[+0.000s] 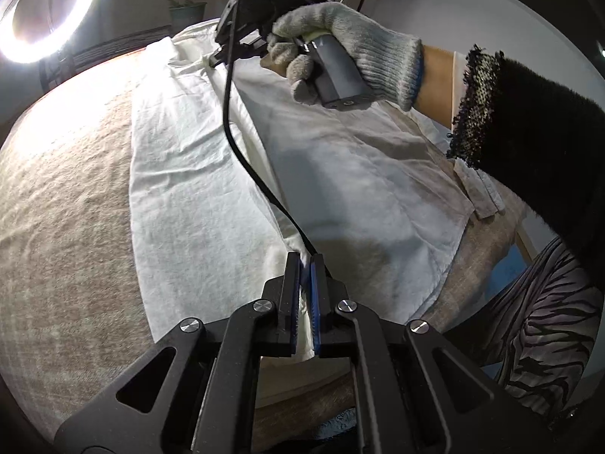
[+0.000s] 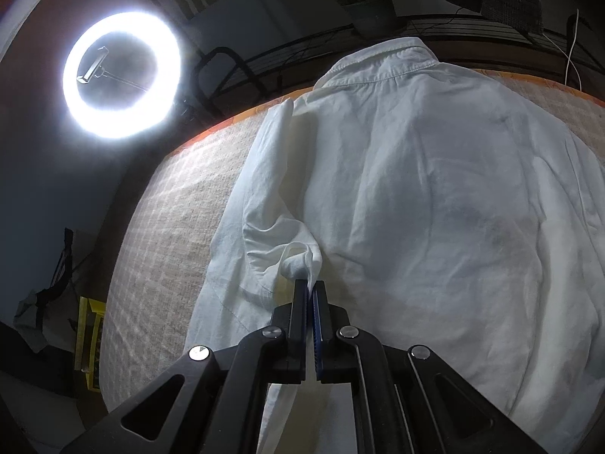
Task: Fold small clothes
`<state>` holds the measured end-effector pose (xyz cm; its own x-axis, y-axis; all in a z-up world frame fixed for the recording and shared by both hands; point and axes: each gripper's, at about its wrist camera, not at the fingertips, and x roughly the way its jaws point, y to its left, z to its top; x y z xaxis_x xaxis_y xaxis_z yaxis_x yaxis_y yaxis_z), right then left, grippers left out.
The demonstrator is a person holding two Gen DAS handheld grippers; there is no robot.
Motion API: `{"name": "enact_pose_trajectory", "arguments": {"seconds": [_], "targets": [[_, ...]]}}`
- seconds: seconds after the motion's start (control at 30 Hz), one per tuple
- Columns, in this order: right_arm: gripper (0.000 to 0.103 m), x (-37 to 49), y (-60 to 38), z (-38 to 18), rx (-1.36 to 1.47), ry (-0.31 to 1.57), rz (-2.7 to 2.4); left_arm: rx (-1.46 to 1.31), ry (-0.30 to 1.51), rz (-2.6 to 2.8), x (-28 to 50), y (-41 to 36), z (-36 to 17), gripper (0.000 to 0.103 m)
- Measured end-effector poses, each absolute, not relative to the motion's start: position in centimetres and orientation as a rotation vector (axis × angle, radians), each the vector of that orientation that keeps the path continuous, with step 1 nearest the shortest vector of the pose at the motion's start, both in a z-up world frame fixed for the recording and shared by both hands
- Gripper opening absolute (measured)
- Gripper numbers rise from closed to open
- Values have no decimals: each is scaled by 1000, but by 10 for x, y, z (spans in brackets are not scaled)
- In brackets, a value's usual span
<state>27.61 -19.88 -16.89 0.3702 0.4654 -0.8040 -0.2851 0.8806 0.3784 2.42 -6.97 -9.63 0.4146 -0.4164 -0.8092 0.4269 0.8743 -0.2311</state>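
Note:
A white collared shirt (image 1: 340, 174) lies back-up on a beige textured cloth. In the left wrist view my left gripper (image 1: 305, 261) is shut on the shirt's fold near the hem. The right gripper (image 1: 215, 58), held by a gloved hand (image 1: 340, 38), is farther up, pinching the same fold near the shoulder. In the right wrist view my right gripper (image 2: 311, 287) is shut on a bunched bit of the shirt (image 2: 416, 189) where the left side is folded inward. The collar (image 2: 382, 60) lies at the far end.
A lit ring light (image 2: 121, 75) stands beyond the table's far left corner. A black cable (image 1: 242, 151) runs across the shirt from the right gripper. The beige cloth (image 1: 68, 196) extends left of the shirt. A yellow box (image 2: 89, 340) sits below the table's left edge.

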Motion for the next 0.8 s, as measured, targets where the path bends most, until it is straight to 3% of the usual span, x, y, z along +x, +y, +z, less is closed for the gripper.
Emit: {"name": "enact_pose_trajectory", "arguments": {"seconds": [0.13, 0.2, 0.27, 0.33, 0.8], "targets": [[0, 276, -201, -174, 157, 1097, 467, 17, 1026, -534, 23, -74, -100, 3], [3, 273, -202, -175, 136, 1097, 456, 11, 1042, -553, 19, -75, -102, 12], [14, 271, -206, -174, 112, 1099, 438, 4, 1046, -578, 12, -72, -101, 26], [30, 265, -214, -166, 94, 1076, 422, 8, 1032, -607, 1, -66, -97, 26], [37, 151, -311, -74, 178, 872, 401, -91, 886, -505, -26, -7, -66, 26]]}}
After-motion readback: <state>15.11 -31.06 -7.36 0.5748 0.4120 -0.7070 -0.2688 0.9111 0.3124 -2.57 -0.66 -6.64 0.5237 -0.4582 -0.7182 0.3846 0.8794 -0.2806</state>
